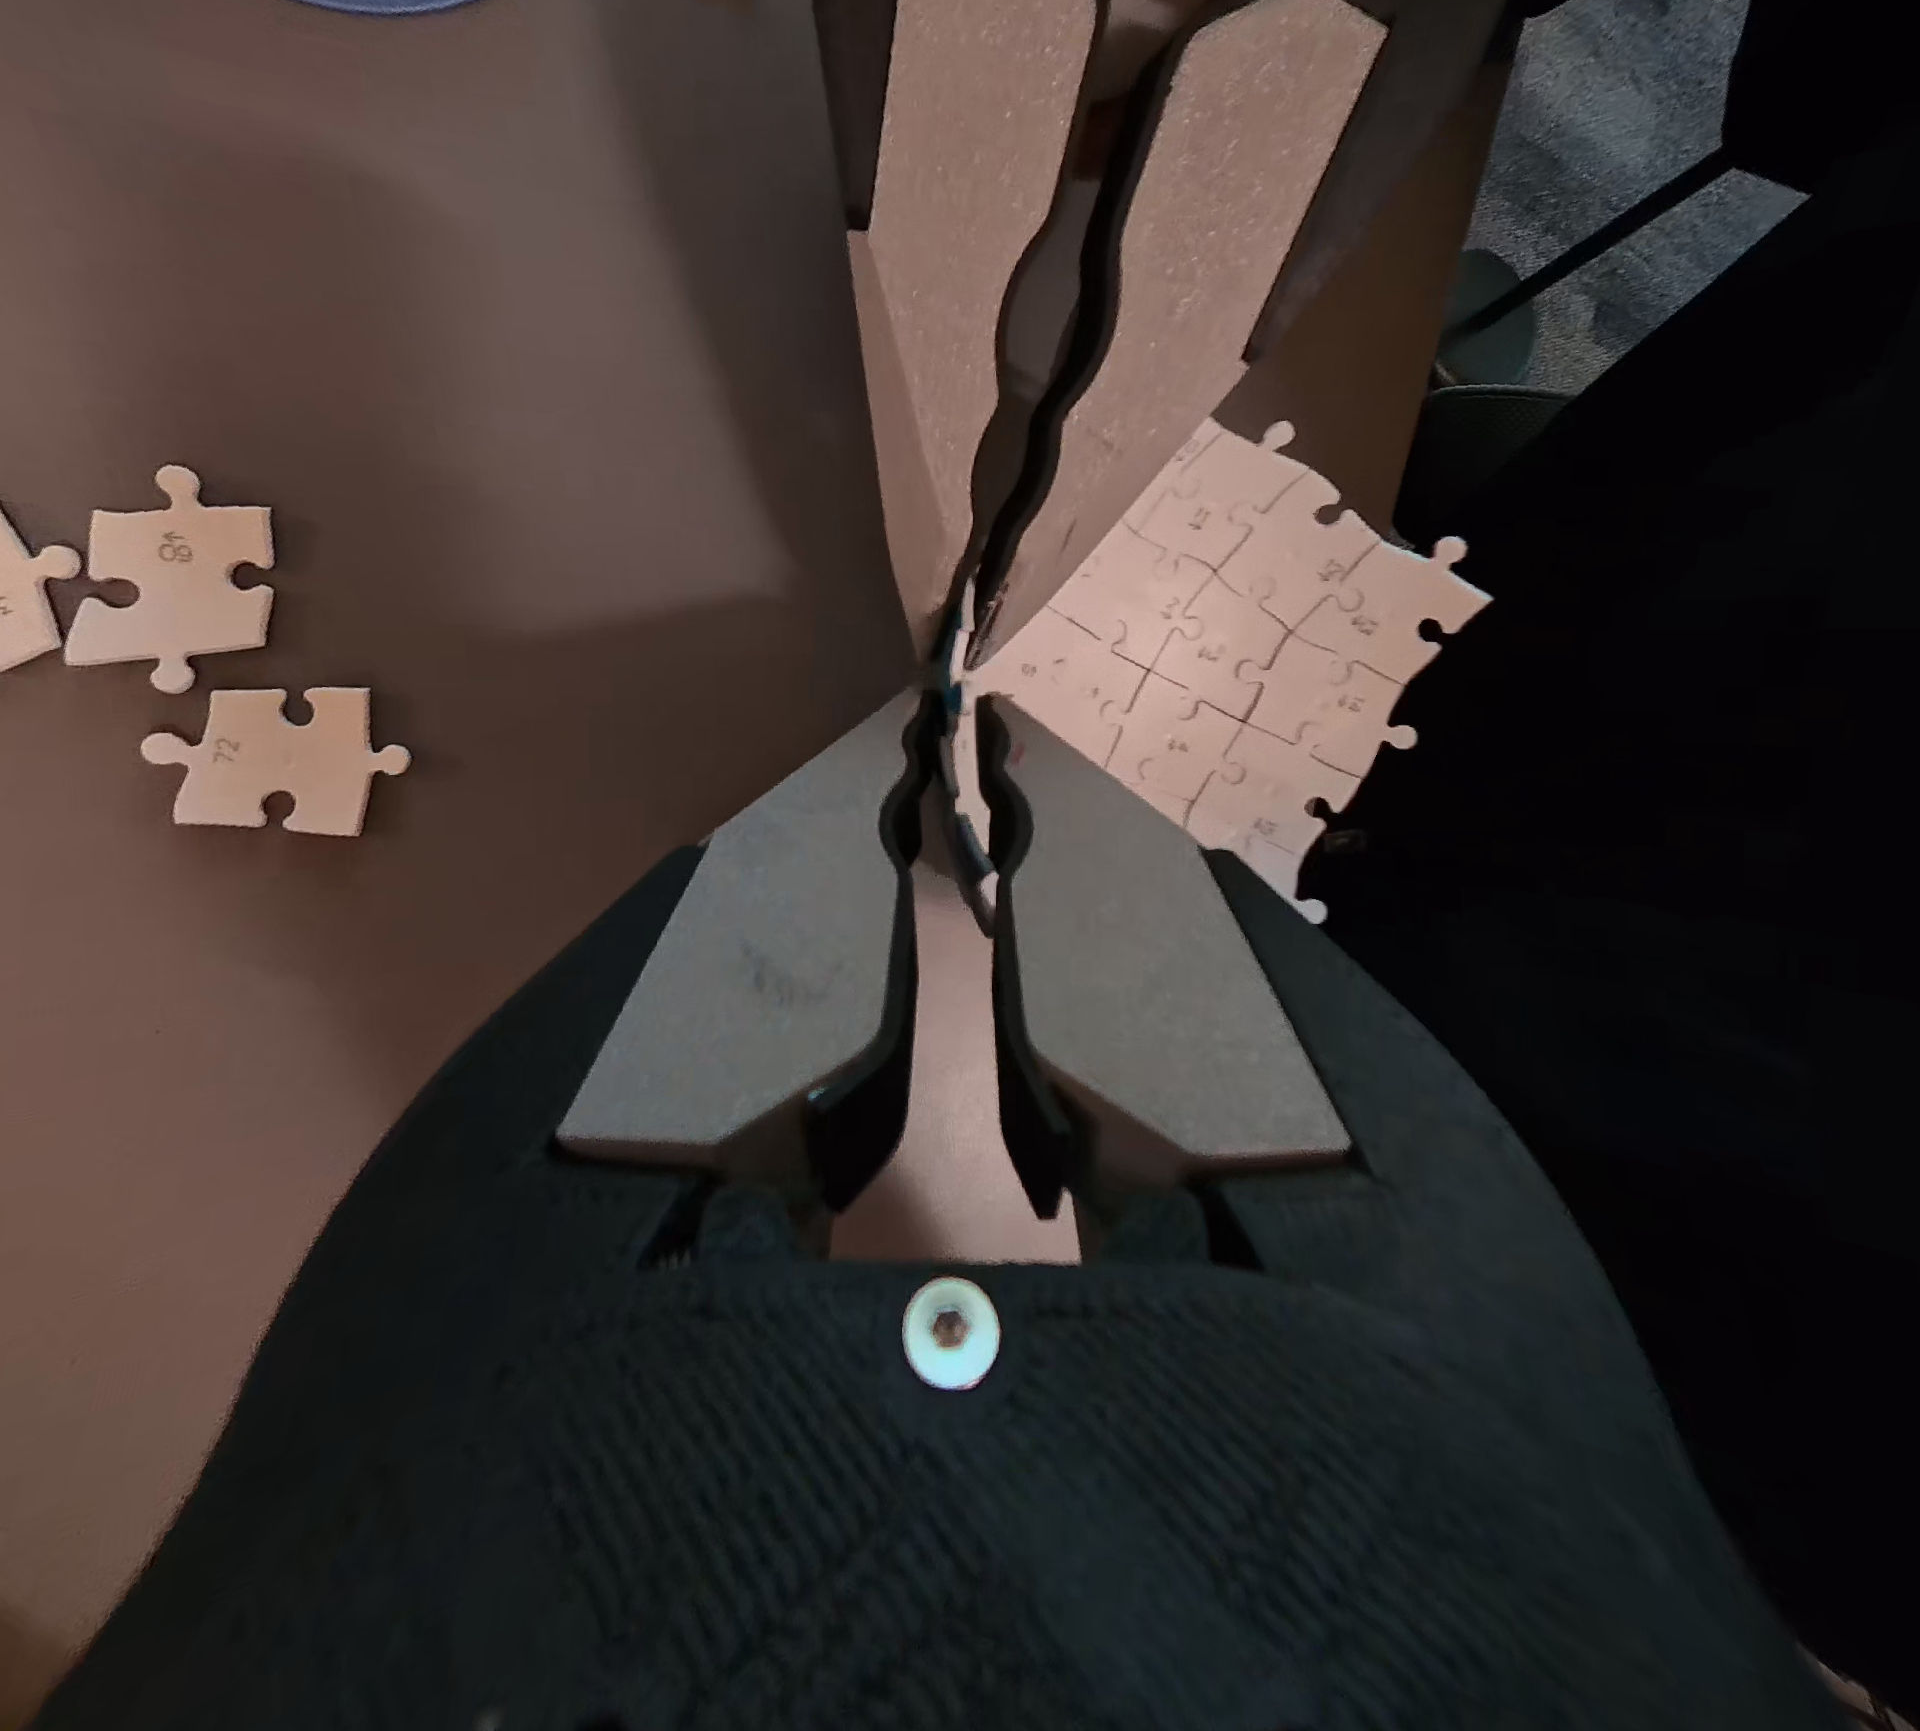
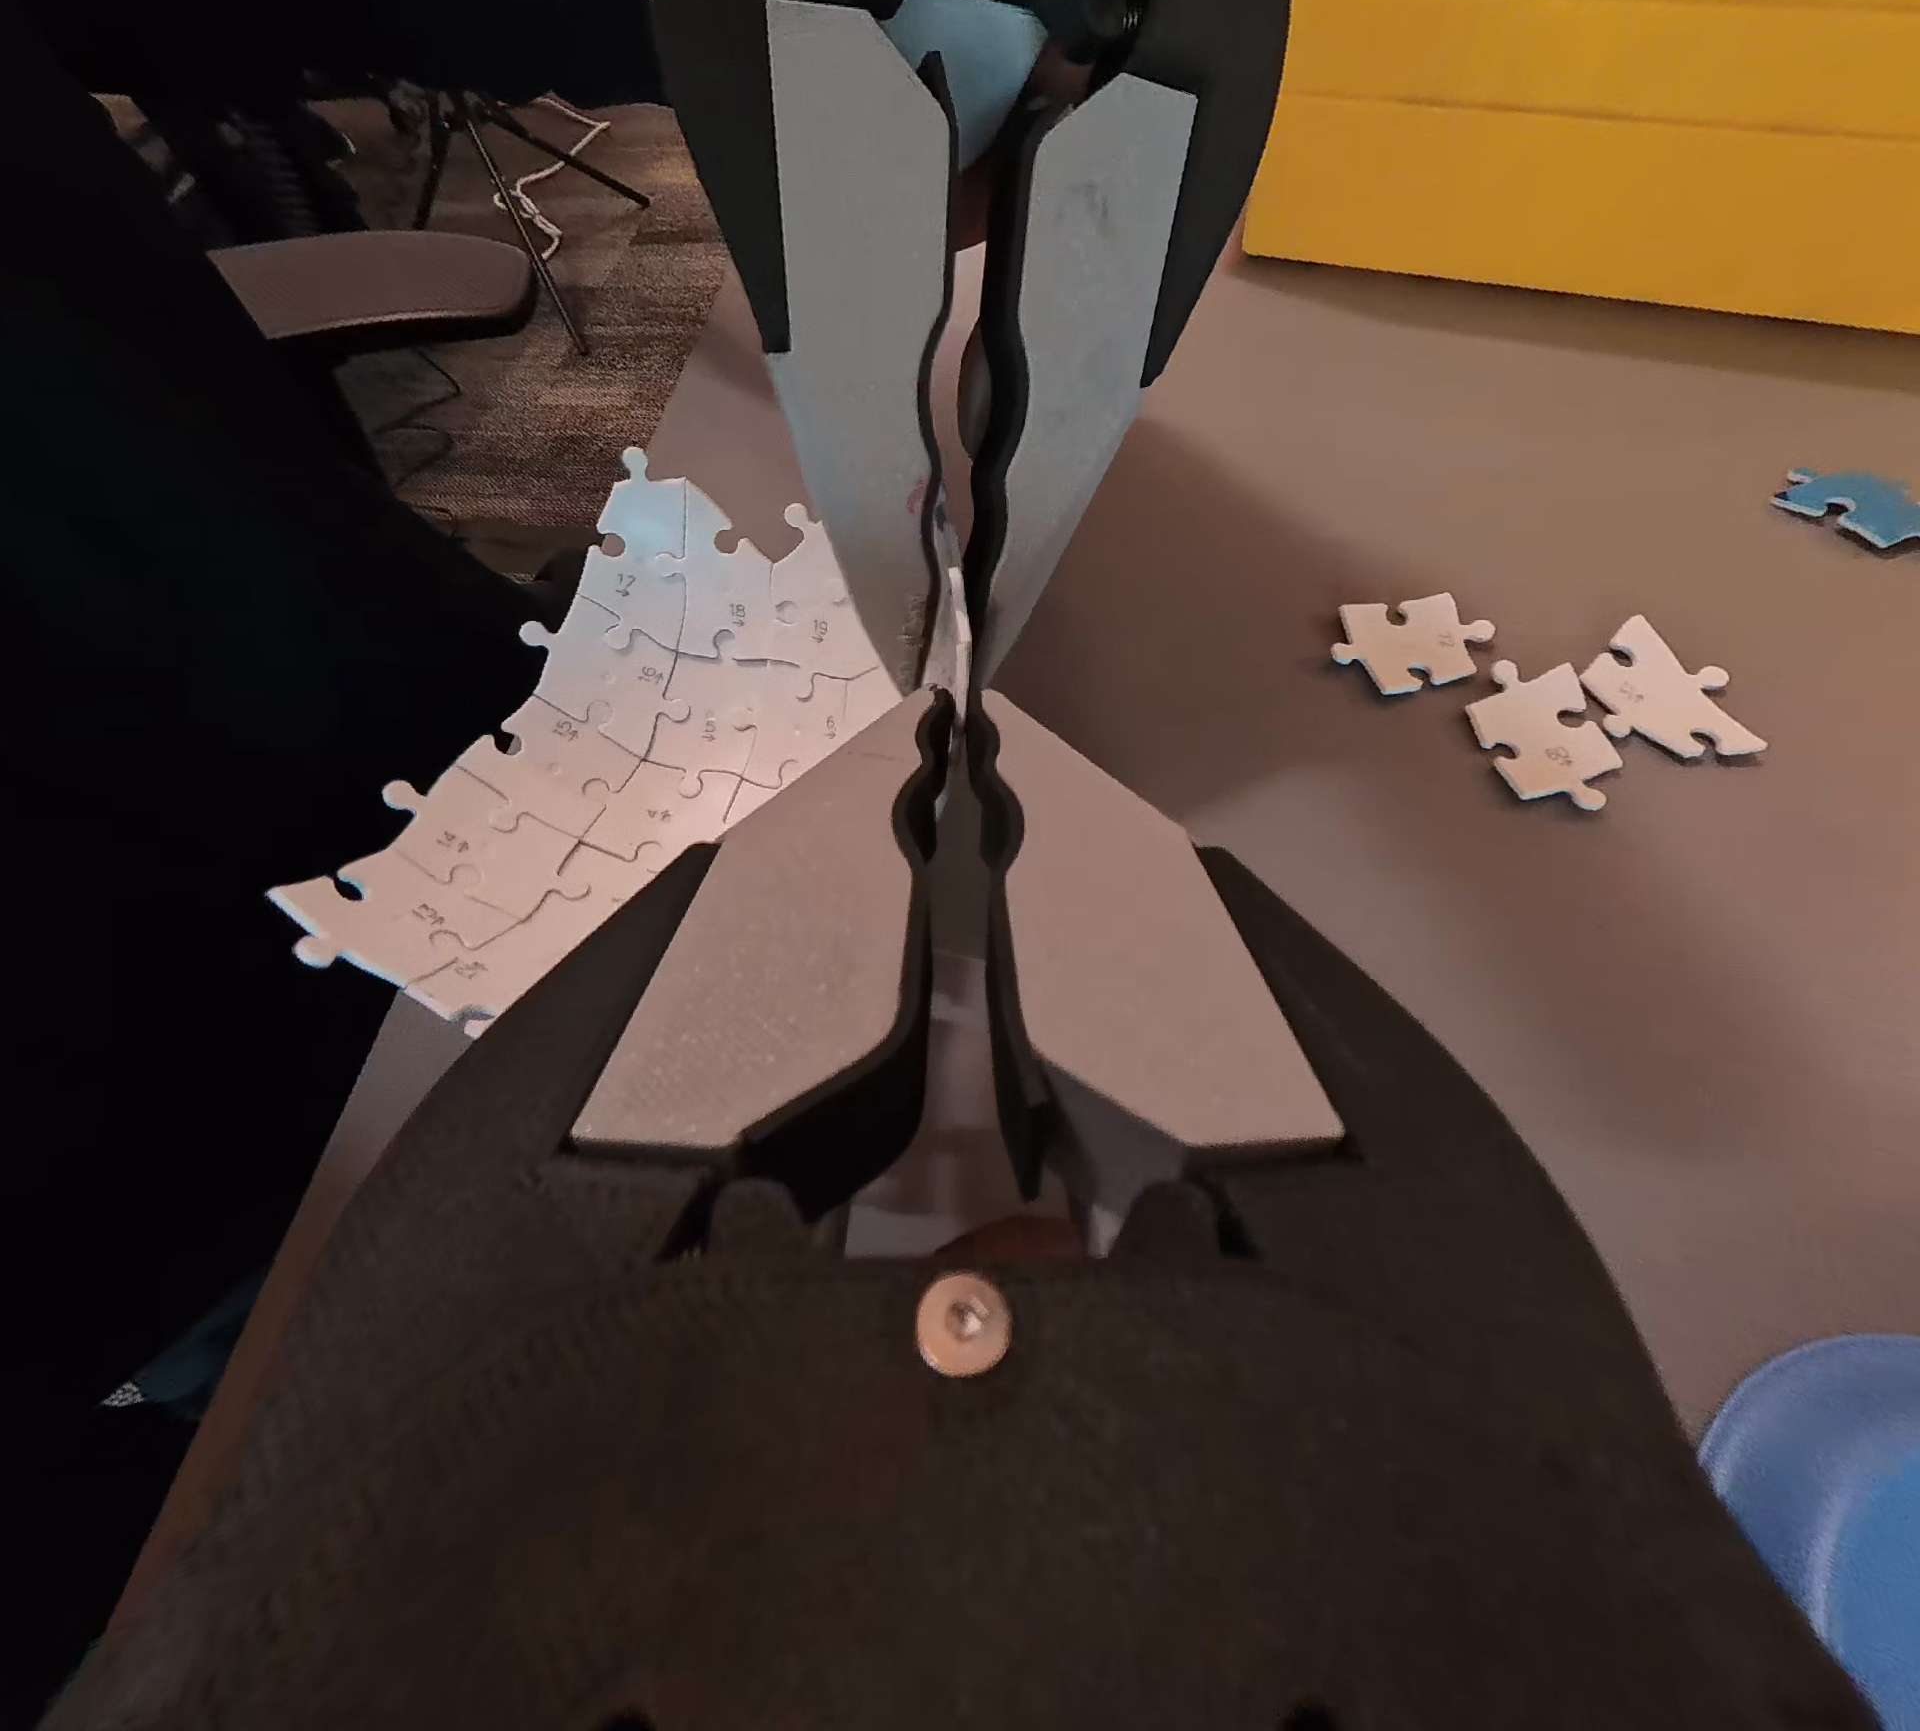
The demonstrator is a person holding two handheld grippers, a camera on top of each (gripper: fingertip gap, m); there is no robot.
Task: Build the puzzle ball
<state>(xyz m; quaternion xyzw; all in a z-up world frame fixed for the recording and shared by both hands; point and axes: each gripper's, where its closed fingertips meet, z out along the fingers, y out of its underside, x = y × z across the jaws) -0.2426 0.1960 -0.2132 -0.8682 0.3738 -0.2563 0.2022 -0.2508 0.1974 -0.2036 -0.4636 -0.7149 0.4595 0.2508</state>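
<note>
You are clamping both the left gripper (image 1: pixel 961 725) and right gripper (image 2: pixel 958 725), jaws meeting tip to tip, on the assembled puzzle sheet (image 1: pixel 1247 673), likely curving it, so next fetch a loose piece (image 1: pixel 275 759) lying beside the jaws on the counter (image 1: pixel 468 331).

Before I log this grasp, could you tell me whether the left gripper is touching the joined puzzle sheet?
Touching. In the left wrist view, the left gripper has its fingers shut on the edge of the joined puzzle sheet, with no gap showing.
</note>
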